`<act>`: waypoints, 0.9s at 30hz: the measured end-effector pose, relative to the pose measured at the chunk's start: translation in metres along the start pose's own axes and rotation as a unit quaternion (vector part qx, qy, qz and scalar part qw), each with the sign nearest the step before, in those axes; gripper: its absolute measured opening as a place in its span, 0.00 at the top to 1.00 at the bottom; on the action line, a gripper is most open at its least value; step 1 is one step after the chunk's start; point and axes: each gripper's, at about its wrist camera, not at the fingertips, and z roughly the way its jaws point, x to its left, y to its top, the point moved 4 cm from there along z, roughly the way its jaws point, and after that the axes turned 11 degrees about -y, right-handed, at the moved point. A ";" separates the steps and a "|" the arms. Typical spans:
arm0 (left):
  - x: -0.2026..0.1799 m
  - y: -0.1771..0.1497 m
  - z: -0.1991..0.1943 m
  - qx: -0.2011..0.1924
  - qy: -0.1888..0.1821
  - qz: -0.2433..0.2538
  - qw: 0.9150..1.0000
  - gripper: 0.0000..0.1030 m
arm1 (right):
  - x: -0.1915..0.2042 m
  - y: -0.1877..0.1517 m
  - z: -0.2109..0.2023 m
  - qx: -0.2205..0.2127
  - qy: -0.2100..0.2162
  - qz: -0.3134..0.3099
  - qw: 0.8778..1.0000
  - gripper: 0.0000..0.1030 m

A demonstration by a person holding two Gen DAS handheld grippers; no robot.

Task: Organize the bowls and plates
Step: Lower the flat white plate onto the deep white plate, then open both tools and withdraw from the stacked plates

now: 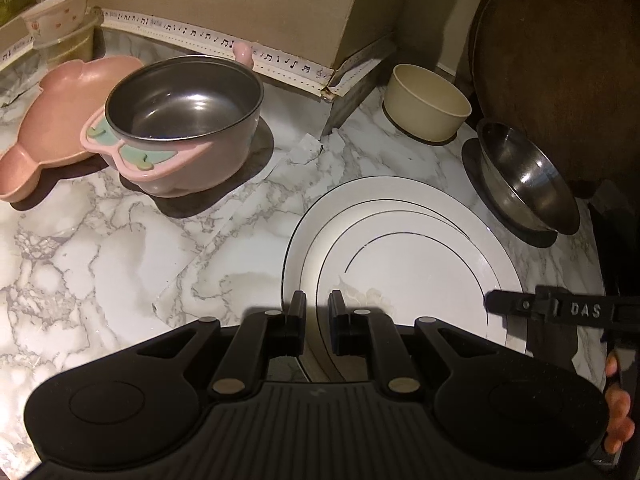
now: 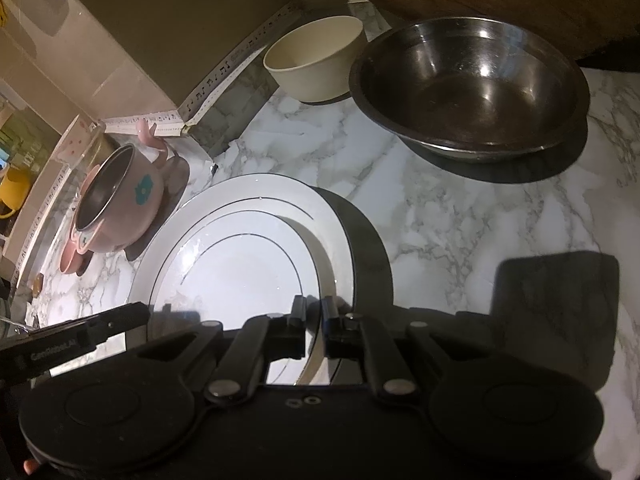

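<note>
Left wrist view only: pink animal-shaped dish [image 1: 48, 128] at left, floral bowl [image 1: 56, 12] stacked in the far corner, fingers [image 1: 618, 412] of a person's hand at the right edge. Right wrist view only: yellow cup [image 2: 14, 190] at far left. In both: white plate [image 1: 404, 256] with thin black rings on the marble counter [image 1: 100, 264], pink-cased steel bowl [image 1: 184, 100], cream bowl [image 1: 428, 102], steel bowl [image 1: 524, 176].

Left gripper [image 1: 317, 312] angled steeply down, jaws nearly closed, pinching the plate's near-left rim. Right gripper [image 2: 315, 314] angled likewise, nearly closed on the plate's near-right rim, that edge raised above its shadow.

Readable: "DAS" on the right gripper's finger; music notes on the wall trim [image 1: 192, 34].
</note>
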 end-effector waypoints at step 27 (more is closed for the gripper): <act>-0.006 -0.005 -0.028 -0.024 0.014 0.026 0.999 0.89 | 0.050 -0.004 -0.037 -0.056 -0.001 -0.100 0.993 0.74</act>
